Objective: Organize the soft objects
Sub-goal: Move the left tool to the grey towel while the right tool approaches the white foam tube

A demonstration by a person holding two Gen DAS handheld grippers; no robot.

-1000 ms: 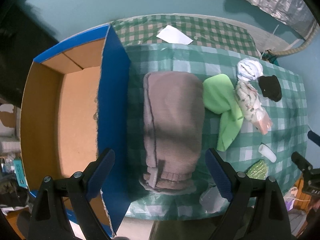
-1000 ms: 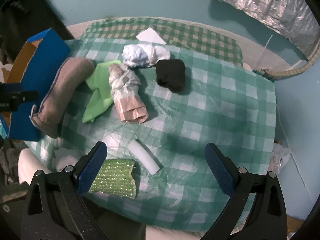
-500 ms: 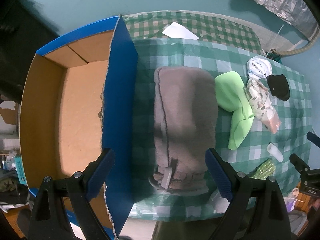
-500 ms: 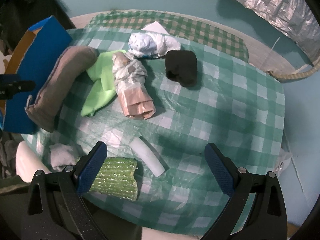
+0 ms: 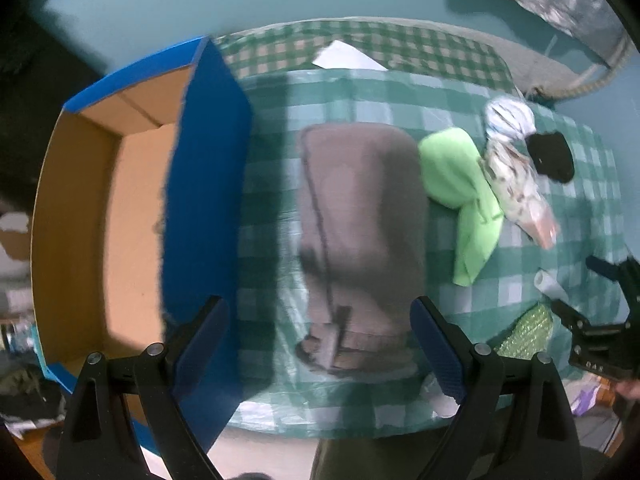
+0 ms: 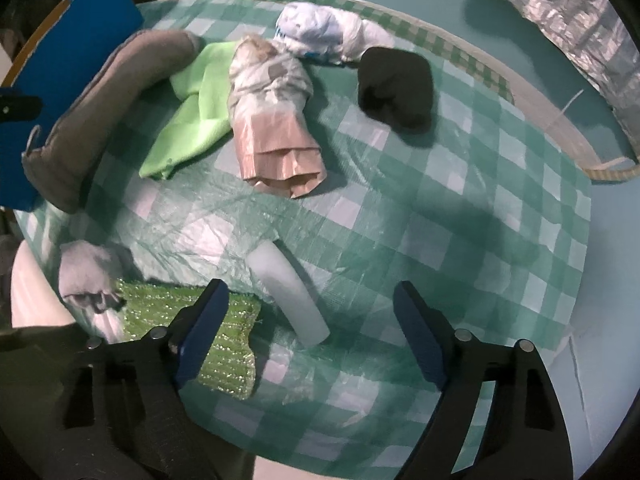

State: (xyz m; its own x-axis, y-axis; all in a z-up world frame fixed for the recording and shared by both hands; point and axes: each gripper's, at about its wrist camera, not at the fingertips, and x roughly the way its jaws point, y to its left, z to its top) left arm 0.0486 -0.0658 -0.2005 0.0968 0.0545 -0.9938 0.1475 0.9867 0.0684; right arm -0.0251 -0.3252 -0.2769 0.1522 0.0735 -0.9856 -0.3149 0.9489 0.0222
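A folded grey-brown garment lies on the green checked table, right of an open blue cardboard box. My left gripper is open above the garment's near end. My right gripper is open, low over a white foam cylinder and beside a green glittery sponge. A light green cloth, a rolled pink-and-white bundle, a white-blue bundle and a black cloth lump lie further back. A grey rag lies at the near left edge.
A white paper lies at the table's far side. The box stands against the table's left edge, its inside bare. A silver foil sheet hangs at the far right. The right gripper also shows in the left wrist view.
The right gripper has dropped and moved forward toward the white cylinder and sponge. The left gripper has shifted right over the grey-brown garment; its view is blurred by motion.
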